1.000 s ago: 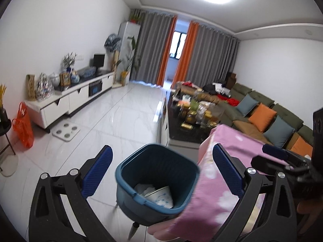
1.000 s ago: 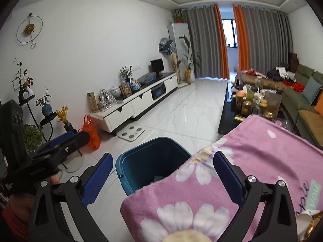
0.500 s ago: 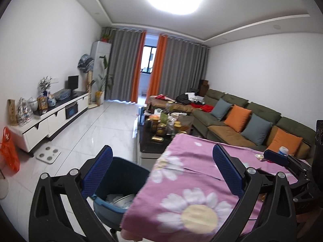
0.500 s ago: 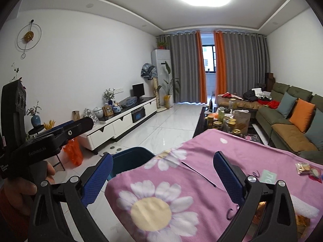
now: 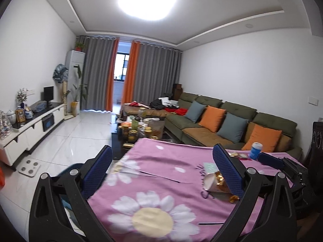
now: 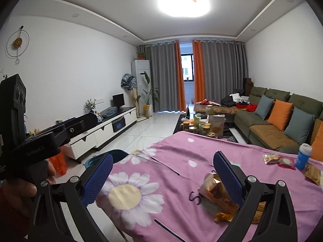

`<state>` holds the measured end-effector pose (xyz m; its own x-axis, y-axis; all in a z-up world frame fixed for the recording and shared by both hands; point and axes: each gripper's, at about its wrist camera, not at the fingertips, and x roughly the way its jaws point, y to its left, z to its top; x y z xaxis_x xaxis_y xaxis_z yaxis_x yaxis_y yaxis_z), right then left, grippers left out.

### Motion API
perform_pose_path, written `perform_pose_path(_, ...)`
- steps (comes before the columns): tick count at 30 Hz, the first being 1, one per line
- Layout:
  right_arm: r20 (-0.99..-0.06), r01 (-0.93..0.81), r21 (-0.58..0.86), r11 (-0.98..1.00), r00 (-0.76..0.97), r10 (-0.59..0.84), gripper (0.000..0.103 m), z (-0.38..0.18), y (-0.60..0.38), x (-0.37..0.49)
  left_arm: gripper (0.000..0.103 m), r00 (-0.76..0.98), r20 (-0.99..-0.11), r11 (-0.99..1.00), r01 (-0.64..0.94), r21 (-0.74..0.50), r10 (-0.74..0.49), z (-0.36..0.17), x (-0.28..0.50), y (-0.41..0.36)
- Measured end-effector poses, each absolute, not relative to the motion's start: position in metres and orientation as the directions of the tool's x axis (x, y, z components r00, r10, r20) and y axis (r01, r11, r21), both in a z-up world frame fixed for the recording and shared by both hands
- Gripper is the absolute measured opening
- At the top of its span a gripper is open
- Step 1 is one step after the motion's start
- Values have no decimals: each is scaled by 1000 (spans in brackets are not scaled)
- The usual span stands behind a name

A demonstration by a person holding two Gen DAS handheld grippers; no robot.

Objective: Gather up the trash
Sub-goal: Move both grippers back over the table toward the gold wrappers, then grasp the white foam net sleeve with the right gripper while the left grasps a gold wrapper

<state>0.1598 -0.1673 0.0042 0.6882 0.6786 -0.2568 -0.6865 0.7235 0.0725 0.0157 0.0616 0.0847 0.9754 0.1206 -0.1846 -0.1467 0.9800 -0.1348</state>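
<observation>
Since a second earlier both cameras had swung up and away from the teal bin, which had filled the middle of the left wrist view with crumpled trash inside; the bin [image 6: 105, 158] was now only a sliver of rim beyond the left edge of the surface [image 5: 161, 173], which was covered by a pink daisy-print cloth. The left gripper [image 5: 161, 173] hovered over the near left part of the surface with its blue pads spread wide and nothing between them. The right gripper [image 6: 161, 178] was likewise spread wide and empty, held over the near middle of the cloth, and the hand [image 6: 22, 189] that held the left gripper showed at the left edge of the right wrist view. A crumpled gold wrapper with a white paper cup [image 6: 218, 191] lay on the cloth near the near right edge, just beside the inner face of the right gripper's right-hand pad; whether they touched could not be told. Farther toward the far right corner lay a small snack packet [image 6: 276, 159], an upright blue can with a white lid [image 6: 302, 156] and another gold wrapper [image 6: 313, 173] at the right edge. Beyond the surface stood a low coffee table [image 6: 201, 127] crowded with jars, and an olive sofa [image 5: 232, 121] with orange and grey cushions.
</observation>
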Motion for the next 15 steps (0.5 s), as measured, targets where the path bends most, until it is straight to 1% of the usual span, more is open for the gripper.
perform_pose_path(9, -247, -616, 80, 784, 750, 614, 96, -1, -212, 148, 97, 978, -207, 988, -46, -150, 14, 74, 26, 38)
perform_pose_path(15, -267, -561, 89, 823, 783, 562, 96, -10, -234, 145, 97, 974, -220, 988, 14, -151, -47, 65, 34, 21)
